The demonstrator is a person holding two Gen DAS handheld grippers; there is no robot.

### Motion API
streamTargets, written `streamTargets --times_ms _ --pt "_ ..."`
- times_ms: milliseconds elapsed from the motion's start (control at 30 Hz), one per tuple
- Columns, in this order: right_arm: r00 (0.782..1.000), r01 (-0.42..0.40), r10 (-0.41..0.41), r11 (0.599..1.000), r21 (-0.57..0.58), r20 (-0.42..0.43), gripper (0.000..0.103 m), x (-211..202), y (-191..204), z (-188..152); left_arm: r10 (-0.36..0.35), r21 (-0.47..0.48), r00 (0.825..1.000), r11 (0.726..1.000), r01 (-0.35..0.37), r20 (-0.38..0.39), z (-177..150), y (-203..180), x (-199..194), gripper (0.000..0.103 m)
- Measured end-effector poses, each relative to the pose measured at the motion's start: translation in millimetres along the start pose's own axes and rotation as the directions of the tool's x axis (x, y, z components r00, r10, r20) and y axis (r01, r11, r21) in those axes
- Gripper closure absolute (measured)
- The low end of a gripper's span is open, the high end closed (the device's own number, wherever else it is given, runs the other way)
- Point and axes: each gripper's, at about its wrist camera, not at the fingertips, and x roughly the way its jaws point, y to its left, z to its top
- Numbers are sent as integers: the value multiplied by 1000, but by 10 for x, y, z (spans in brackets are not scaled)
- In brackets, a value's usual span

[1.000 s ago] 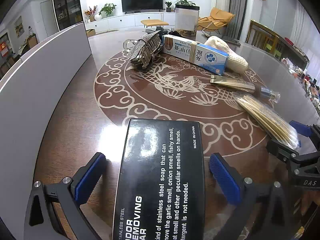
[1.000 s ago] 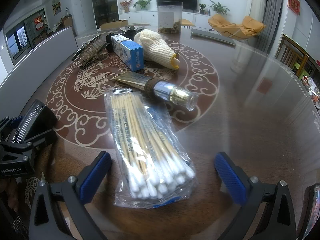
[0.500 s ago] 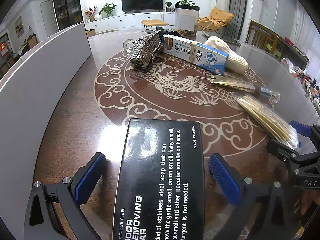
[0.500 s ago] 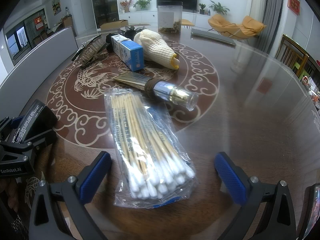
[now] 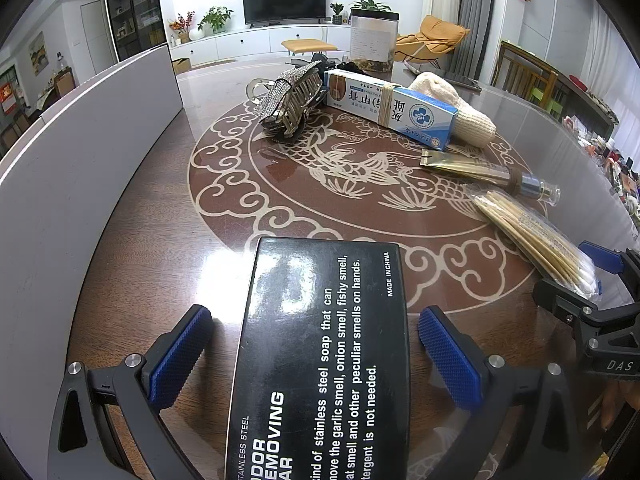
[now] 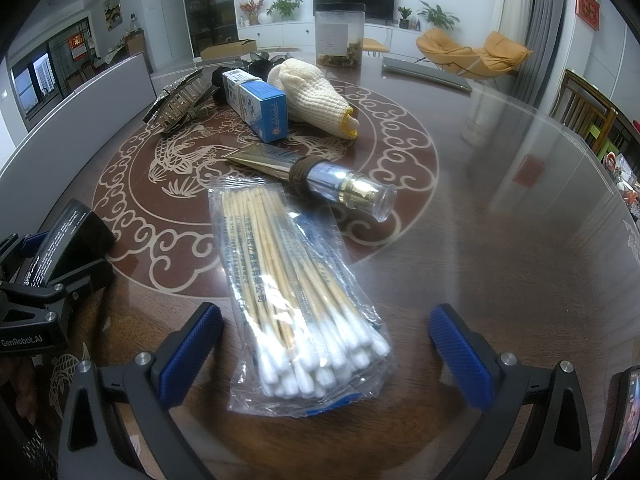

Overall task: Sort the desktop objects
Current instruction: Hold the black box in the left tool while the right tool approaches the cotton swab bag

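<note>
- We are straddling a glossy black box (image 5: 324, 364) with our left gripper (image 5: 314, 338), ribbed blue pads spread clear of its sides.
- We are framing a crinkly cotton-swab bag (image 6: 296, 292) on the polished table (image 6: 500, 248), right gripper (image 6: 324, 344) gaping.

counter (image 5: 168, 240): you see glossy polished dark wood with a pale inlay, reflecting the light
black box (image 5: 320, 360): glossy printed card
swab bag (image 6: 288, 280): clear crinkled plastic film over your wooden sticks with cotton tips
tube (image 6: 272, 162): shiny gold foil, clear plastic cap
glove (image 6: 316, 98): rough cream knit
hair clip (image 5: 290, 98): sparkly, metallic
tool pads (image 5: 180, 356): blue, finely textured, on matt black plastic
</note>
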Motion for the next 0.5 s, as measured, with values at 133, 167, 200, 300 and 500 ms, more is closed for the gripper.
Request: streamTargets --times_ms 133,167,200,300,500 --pt "1000 0 0 1000 0 0 0 -4 1 -3 0 0 1000 1000 0 0 3 1 3 0" --pt "1000 0 0 1000 0 0 0 -4 1 -3 0 0 1000 1000 0 0 3 2 4 0" --pt "1000 0 0 1000 0 0 0 6 -2 3 0 0 1000 1000 0 0 3 1 4 0" --pt "1000 0 0 1000 0 0 0 -3 0 -3 0 -1 1000 1000 0 0 5 1 7 0" --pt "1000 0 0 1000 0 0 0 8 -1 2 -27 39 1000 999 28 -15 -10 9 -6 0"
